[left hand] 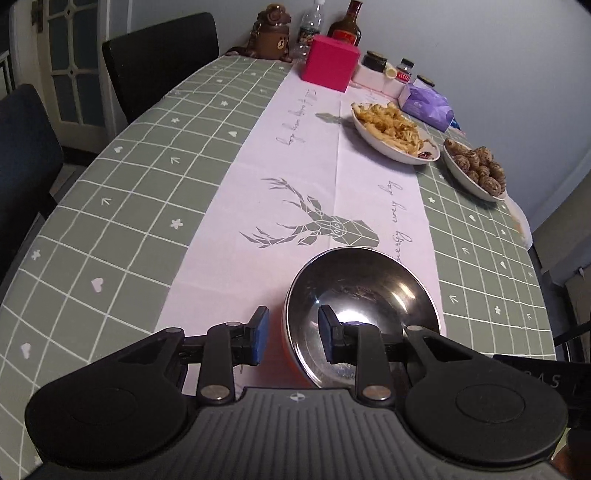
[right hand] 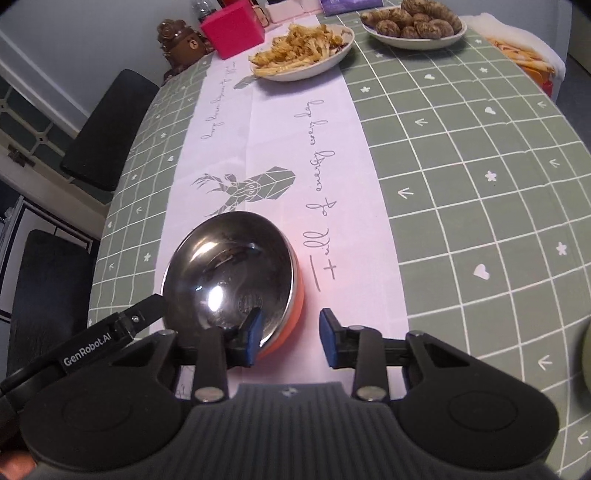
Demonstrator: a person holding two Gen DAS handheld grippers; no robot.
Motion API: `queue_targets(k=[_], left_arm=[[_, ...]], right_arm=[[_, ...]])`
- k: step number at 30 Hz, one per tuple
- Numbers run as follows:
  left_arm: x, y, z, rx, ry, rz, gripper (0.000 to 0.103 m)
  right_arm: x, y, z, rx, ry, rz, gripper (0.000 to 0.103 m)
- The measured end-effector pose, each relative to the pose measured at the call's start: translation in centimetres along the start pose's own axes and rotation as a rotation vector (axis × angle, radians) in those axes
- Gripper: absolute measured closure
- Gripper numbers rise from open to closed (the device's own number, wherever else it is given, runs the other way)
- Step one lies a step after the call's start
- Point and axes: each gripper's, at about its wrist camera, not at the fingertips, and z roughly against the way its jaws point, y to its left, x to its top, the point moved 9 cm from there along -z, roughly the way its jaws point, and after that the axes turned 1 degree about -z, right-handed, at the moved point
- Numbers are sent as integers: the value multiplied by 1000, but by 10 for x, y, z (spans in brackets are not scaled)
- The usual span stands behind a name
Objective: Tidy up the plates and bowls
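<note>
1. Left wrist view: the steel bowl (left hand: pixel 364 314) sits upright on the white runner (left hand: pixel 295 184) of the table, mouth facing up; being round, it has no long axis to speak of.
2. Its inside is polished metal with bright glare spots and dark reflections, and an orange outer wall shows below the rim on the side nearest the cameras (right hand: pixel 236 273).
3. The left gripper (left hand: pixel 293 334) is spread wide, its jaws straddling the bowl's near-left rim: the right blue pad (left hand: pixel 327 332) is over the inside of the bowl, the left blue pad (left hand: pixel 260 334) outside it above the runner. Whether either pad touches the rim cannot be told; nothing is clamped.
4. The right gripper (right hand: pixel 290 338) is likewise wide apart across the bowl's near-right rim, one blue pad (right hand: pixel 253 338) inside the bowl and the other (right hand: pixel 327 339) outside over the runner, gripping nothing.
5. Beyond the bowl the runner bears a grey stag print (left hand: pixel 317 225) and script lettering, flanked by green checked tablecloth (left hand: pixel 122 192).
6. Farther off stand a plate of fries (left hand: pixel 395 131) and, just beside it, a plate of brown round food (left hand: pixel 474 168), well apart from the bowl.
7. At the far end are a pink box (left hand: pixel 330 62), a brown bear-shaped container (left hand: pixel 271 35), bottles and jars; black chairs (left hand: pixel 162 59) line the left side.
</note>
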Motion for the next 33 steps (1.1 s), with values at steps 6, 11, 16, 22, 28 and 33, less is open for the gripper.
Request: queue_targets(k=[6, 11, 16, 22, 28, 33], left_arm=[[-1, 1, -19, 12, 38, 25, 71], [-4, 0, -25, 42, 68, 10, 80], [-7, -3, -21, 78, 83, -19, 96], [-10, -7, -10, 119, 95, -55, 97], [-10, -12, 22, 128, 74, -80, 96], [-19, -23, 65, 148, 31, -142, 96]], right_arm=[[5, 4, -14, 10, 16, 1, 75], [4, 5, -24, 7, 35, -5, 85], [4, 1, -23, -4, 26, -1, 93], [-1, 3, -15, -11, 24, 11, 94], [-8, 10, 12, 4, 10, 37, 95], [-24, 14, 48, 26, -12, 57, 95]])
